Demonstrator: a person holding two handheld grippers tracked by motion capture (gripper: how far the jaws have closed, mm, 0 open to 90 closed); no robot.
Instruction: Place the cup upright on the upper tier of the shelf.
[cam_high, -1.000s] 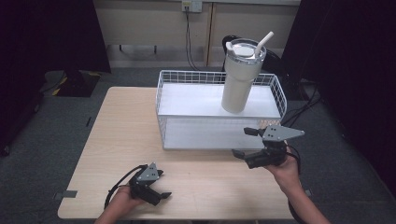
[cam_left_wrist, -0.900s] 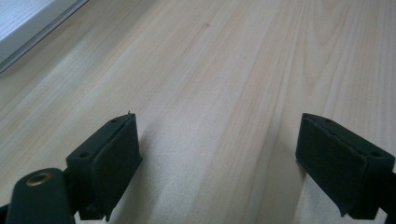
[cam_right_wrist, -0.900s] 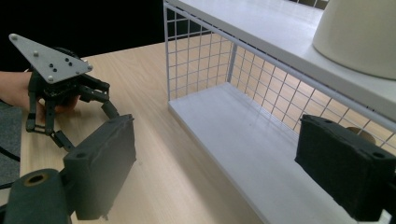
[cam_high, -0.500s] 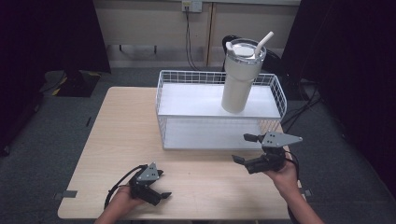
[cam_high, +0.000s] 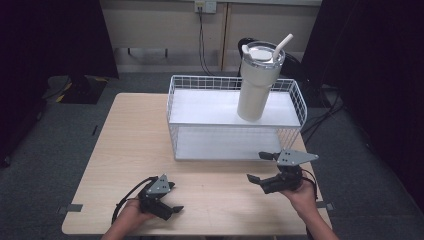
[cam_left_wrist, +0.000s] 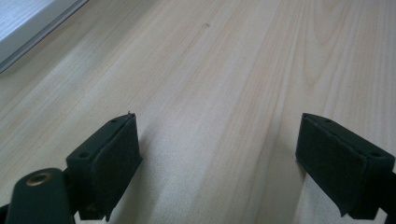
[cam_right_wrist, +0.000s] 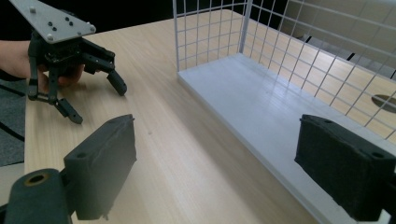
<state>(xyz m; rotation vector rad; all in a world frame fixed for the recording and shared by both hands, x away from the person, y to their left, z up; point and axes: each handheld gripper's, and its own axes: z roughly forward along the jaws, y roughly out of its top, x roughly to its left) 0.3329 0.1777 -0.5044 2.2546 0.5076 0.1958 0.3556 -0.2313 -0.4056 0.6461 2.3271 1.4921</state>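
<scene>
We see a pale wooden counter (cam_high: 130, 145) with a white wire basket (cam_high: 172, 100) standing toward its far side. A tall cream tumbler (cam_high: 256, 85) with a clear lid and a straw (cam_high: 283, 44) stands upright in the basket's right part, tilted slightly in our view. Near the front edge, the left hand-held gripper (cam_high: 169, 199) rests low on the counter, its jaws spread. The right hand-held gripper (cam_high: 260, 167) is held just before the basket's front right corner, its jaws apart and empty.

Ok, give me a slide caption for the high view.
Tumbler with straw standing on the wire rack's upper shelf; left gripper and right gripper open over the table.
</scene>
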